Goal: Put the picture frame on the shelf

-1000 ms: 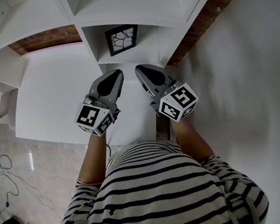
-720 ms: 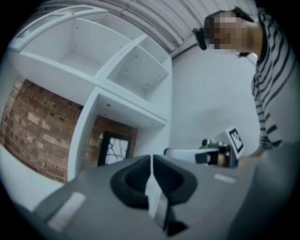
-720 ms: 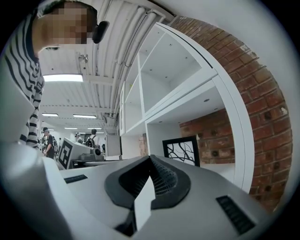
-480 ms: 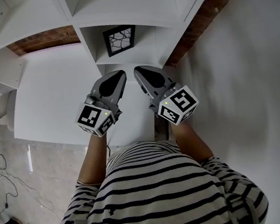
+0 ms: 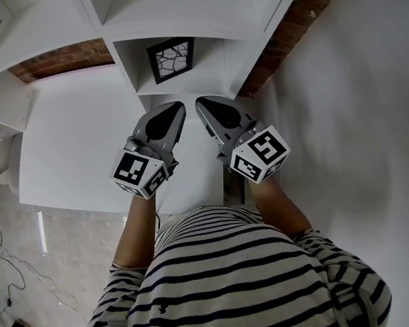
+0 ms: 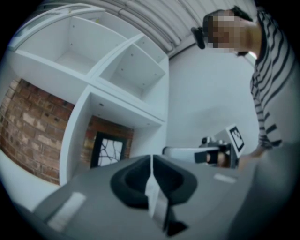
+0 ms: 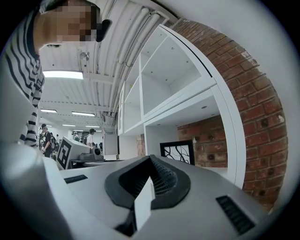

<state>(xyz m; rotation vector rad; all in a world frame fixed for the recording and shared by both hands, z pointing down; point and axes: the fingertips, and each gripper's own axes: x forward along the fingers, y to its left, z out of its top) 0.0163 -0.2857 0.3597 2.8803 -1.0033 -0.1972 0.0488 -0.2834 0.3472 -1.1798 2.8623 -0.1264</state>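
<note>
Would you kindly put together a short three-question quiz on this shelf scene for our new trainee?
1. True or false: the picture frame stands upright inside a shelf compartment.
2. The left hand-held gripper and the right hand-held gripper are each: A) shut and empty; B) shut on the frame; C) wide open.
3. Fill in: the wall behind the frame is made of ____.
Key: 1 true; 2 A; 3 brick.

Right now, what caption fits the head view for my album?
The picture frame stands in the white shelf cubby; left hand-held gripper and right hand-held gripper, both shut and empty, point toward it.
</note>
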